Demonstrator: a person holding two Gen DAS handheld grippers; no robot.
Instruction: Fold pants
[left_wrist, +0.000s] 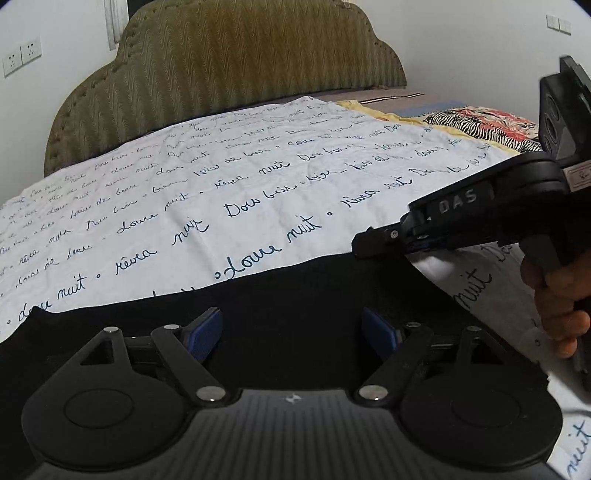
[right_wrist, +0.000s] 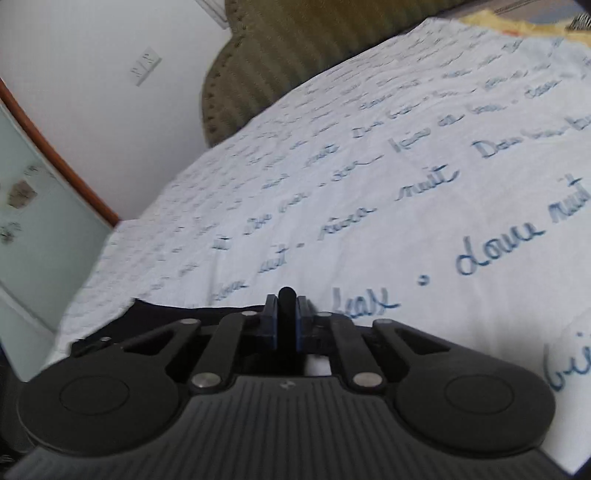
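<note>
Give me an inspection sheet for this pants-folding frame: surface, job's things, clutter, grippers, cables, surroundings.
Surface: white bed sheet printed with blue handwriting, spread over the bed.
Job's things: black fabric pants lying at the sheet's near edge.
Clutter: zebra-striped and red patterned cloth at the far right of the bed, with a yellow cloth edge beside it.
Grippers: left gripper open, blue pads apart over the pants; right gripper shut on a black fold of the pants.
Cables: nothing seen.
Surroundings: olive quilted headboard, white wall sockets, wood-framed glass door.
</note>
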